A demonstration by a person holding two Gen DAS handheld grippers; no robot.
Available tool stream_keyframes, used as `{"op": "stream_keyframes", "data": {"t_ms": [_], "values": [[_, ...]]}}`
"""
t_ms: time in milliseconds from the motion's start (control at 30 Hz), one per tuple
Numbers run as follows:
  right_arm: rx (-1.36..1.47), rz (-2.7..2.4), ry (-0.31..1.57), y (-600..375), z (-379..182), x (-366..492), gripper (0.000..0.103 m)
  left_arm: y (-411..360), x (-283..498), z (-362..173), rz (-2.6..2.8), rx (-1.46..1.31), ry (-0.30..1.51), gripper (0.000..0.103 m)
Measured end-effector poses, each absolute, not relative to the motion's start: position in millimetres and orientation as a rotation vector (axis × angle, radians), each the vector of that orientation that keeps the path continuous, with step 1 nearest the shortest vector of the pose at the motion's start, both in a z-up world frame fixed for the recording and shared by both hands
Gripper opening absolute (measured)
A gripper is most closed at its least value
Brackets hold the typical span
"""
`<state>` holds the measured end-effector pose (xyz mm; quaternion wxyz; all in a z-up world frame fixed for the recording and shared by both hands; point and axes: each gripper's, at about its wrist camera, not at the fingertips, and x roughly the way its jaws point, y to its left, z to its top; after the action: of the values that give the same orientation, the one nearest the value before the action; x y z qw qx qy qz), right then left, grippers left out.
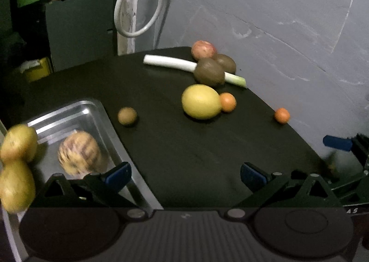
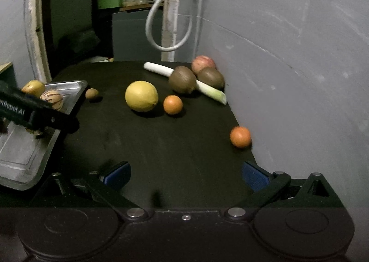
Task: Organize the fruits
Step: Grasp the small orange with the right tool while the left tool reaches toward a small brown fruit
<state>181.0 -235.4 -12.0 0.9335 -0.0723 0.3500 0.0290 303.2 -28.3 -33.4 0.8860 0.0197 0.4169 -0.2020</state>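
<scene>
A metal tray [image 1: 92, 112] [image 2: 27, 158] lies at the left of the dark table and holds a striped yellow fruit [image 1: 79, 153] [image 2: 52, 99] and yellow pears [image 1: 18, 144] [image 2: 34, 87]. On the table lie a yellow lemon [image 1: 200, 101] [image 2: 141, 95], two small oranges [image 1: 227, 102] [image 1: 281, 115] [image 2: 173, 104] [image 2: 240, 136], a small brown fruit [image 1: 127, 116] [image 2: 91, 93], two kiwis [image 1: 209, 72] [image 2: 182, 79], a reddish apple [image 1: 203, 50] [image 2: 203, 63] and a leek [image 1: 170, 63] [image 2: 209, 91]. My left gripper [image 1: 184, 174] is open at the tray's right rim, holding nothing. My right gripper [image 2: 185, 174] is open over bare table.
A grey wall [image 1: 276, 19] borders the table's right and far side, close to the fruit. A white cable loop [image 1: 138, 8] [image 2: 170, 26] hangs by the far corner. The table's near middle [image 2: 161, 146] is bare dark surface.
</scene>
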Motion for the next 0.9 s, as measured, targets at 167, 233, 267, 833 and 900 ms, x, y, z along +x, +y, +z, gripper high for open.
{"op": "stream_keyframes", "data": {"t_ms": [167,233,267,833,900], "values": [[-0.201,0.136,0.701,-232.0,-5.2,206.4,0.102,-17.6,325.6,-25.3,-0.412,0.085,0.834,0.102],[-0.222,0.172,0.689,-229.9,-1.2,218.1,0.102,-14.7,334.8,-23.4,-0.41,0.098,0.824,0.102],[-0.232,0.188,0.686,-228.6,0.5,223.2,0.102,-13.6,338.8,-22.8,-0.412,0.104,0.82,0.102],[-0.524,0.412,0.775,-205.9,-1.5,292.7,0.093,-8.7,393.7,-28.1,-0.55,0.336,0.861,0.102],[-0.553,0.436,0.792,-202.7,-3.7,298.0,0.091,-11.9,397.2,-29.8,-0.567,0.365,0.866,0.102]]}}
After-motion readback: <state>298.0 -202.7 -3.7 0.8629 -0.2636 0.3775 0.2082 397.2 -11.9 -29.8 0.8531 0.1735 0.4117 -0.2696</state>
